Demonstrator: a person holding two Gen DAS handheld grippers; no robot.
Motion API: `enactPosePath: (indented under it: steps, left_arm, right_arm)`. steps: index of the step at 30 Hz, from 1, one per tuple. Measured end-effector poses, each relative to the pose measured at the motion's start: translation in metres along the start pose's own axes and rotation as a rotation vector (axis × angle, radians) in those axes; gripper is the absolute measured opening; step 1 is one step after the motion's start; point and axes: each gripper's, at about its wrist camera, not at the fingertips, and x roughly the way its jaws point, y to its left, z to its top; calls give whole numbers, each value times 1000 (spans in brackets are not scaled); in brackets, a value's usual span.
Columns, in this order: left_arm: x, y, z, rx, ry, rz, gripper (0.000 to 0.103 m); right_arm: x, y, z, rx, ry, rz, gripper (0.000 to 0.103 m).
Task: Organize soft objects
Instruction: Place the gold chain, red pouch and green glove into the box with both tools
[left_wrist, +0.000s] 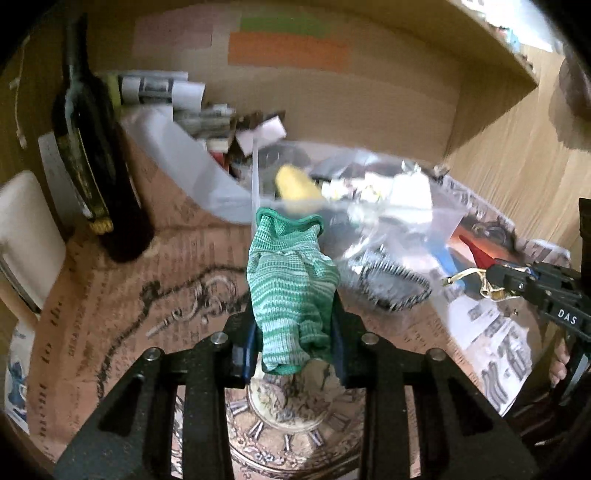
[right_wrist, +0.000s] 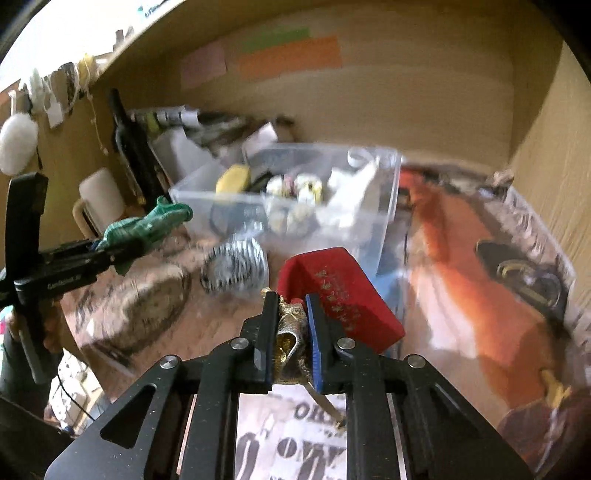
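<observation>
My left gripper is shut on a green knitted glove and holds it above the table, its cuff pointing toward a clear plastic bin. The glove also shows in the right wrist view, left of the bin. My right gripper is shut on the gold drawstring neck of a red velvet pouch and holds it in front of the bin. A black-and-white striped sock lies on the table before the bin. The bin holds a yellow sponge and several small soft items.
A dark wine bottle stands at the left beside a white mug. Printed newspaper-pattern cloth covers the table. A wooden shelf wall closes off the back and right. Papers and boxes are stacked behind the bin.
</observation>
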Motion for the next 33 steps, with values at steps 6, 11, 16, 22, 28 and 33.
enactPosePath:
  steps: [6, 11, 16, 22, 28, 33]
  left_arm:
    - [-6, -5, 29, 7, -73, -15, 32]
    - [-3, -11, 56, 25, -116, -41, 32]
    - [9, -19, 79, 38, -131, -60, 33]
    - [40, -28, 103, 59, -107, -82, 33]
    - [78, -34, 116, 63, -46, -81, 33]
    - [109, -35, 122, 54, 19, -84, 33]
  right_arm:
    - [-17, 1, 29, -23, -122, -9, 13]
    - [-21, 5, 55, -47, -209, -8, 13]
    - [-13, 8, 80, -65, -260, 0, 13]
    - [15, 10, 99, -85, -247, -4, 13]
    - [55, 0, 107, -64, -163, -2, 13]
    - [88, -15, 104, -25, -64, 3, 13]
